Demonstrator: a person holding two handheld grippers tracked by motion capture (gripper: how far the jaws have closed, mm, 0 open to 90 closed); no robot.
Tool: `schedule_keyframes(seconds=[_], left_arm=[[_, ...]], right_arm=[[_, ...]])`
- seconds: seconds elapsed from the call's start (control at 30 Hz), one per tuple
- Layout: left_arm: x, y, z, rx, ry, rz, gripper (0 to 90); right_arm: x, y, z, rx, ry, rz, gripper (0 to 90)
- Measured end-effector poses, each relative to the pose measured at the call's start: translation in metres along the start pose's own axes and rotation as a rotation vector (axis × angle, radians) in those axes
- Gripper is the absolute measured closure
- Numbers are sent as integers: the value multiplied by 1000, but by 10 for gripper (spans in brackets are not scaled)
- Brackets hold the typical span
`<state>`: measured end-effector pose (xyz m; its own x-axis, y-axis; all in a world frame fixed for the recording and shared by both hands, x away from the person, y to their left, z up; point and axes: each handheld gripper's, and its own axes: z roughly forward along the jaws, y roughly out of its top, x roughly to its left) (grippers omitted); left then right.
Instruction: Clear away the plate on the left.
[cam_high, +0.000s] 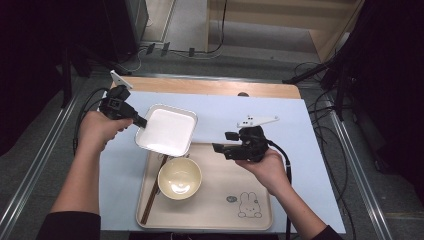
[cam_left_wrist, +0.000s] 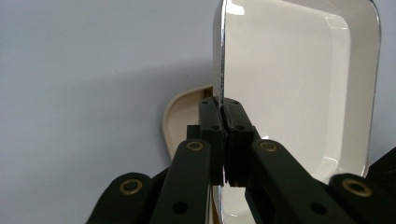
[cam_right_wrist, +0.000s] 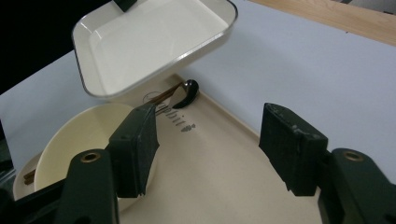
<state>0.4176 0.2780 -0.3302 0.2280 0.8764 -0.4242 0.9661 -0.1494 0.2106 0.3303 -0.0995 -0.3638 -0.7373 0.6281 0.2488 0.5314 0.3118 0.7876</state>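
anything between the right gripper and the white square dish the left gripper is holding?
Bare beige tray surface lies between the open right gripper and the white square dish in the high view; the cream bowl sits nearer, off that line.

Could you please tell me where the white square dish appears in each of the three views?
High view: white square dish left of centre, over the far-left corner of the beige tray.
Left gripper view: right half, its rim in the jaws.
Right gripper view: upper left.
Shared landmark: the beige tray.

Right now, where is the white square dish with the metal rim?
High view: the white square dish hangs left of centre, gripped by the left claw, over the beige tray's far-left corner, behind the cream bowl.
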Motion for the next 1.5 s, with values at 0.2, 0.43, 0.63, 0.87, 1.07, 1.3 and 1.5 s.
schedule_keyframes(seconds=[0.2,0.43,0.63,0.87,1.07,1.3,1.5], left_arm=[[-12,6,11,16,-20,15,895],[-25,10,21,13,-26,35,895],[-34,12,28,13,-46,53,895],[-41,12,34,-5,-63,68,894],[-45,11,32,-21,-67,81,893],[-50,10,31,-31,-59,106,891],[-57,9,33,-29,-67,140,885]], right_arm=[[5,9,12,23,-2,21,405],[5,12,26,55,-18,80,431],[4,13,33,86,-20,165,472],[-1,14,39,116,-48,235,514],[-5,18,41,130,-67,295,590],[-12,22,38,124,-78,373,710],[-18,24,32,94,-123,402,797]])
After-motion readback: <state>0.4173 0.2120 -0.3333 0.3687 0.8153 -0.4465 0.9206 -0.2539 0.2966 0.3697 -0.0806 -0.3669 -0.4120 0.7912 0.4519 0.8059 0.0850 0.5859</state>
